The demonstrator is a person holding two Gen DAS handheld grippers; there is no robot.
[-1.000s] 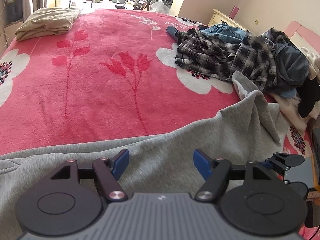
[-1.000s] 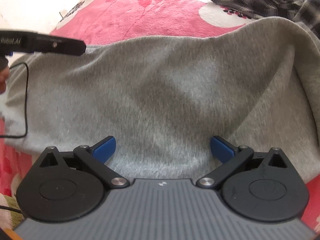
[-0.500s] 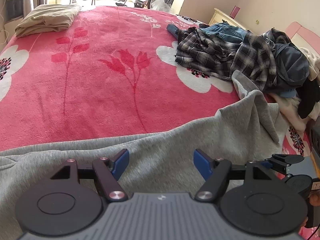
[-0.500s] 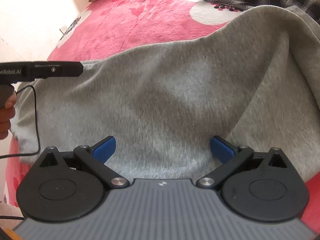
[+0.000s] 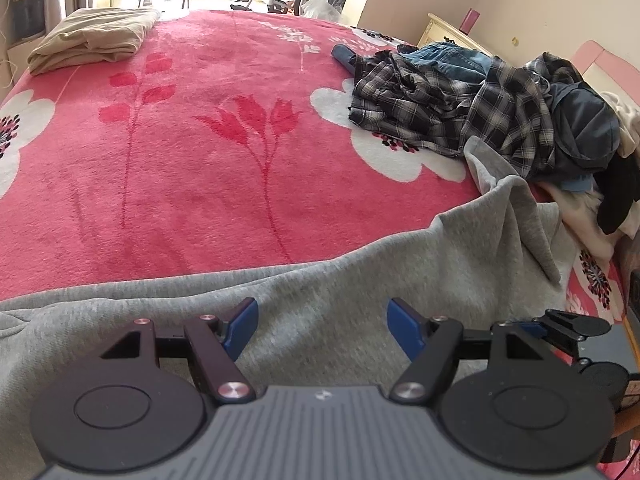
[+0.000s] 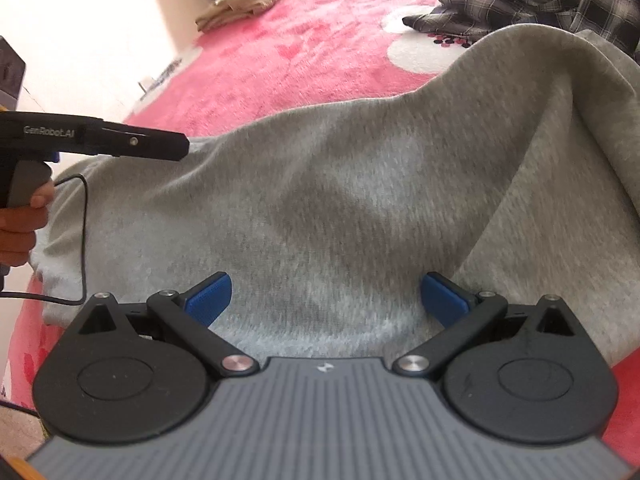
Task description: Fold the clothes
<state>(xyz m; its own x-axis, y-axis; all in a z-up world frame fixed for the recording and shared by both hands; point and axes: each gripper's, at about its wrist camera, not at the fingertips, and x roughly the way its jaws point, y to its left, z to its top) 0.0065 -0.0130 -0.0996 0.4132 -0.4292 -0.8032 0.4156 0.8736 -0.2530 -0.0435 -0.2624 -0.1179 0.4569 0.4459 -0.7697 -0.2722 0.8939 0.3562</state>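
Left wrist view: the left tongs [image 5: 322,320] stand spread with nothing between their blue tips, poised over a grey sweatshirt [image 5: 360,280] that lies across the near edge of a pink flowered blanket [image 5: 200,160]; a heap of checked shirts [image 5: 460,108] lies ahead to their right and a folded tan garment [image 5: 92,38] far ahead to their left. The right tongs [image 6: 325,300] are spread too, empty, with the sweatshirt directly ahead of them and the person's hand [image 6: 20,228] off to their left.
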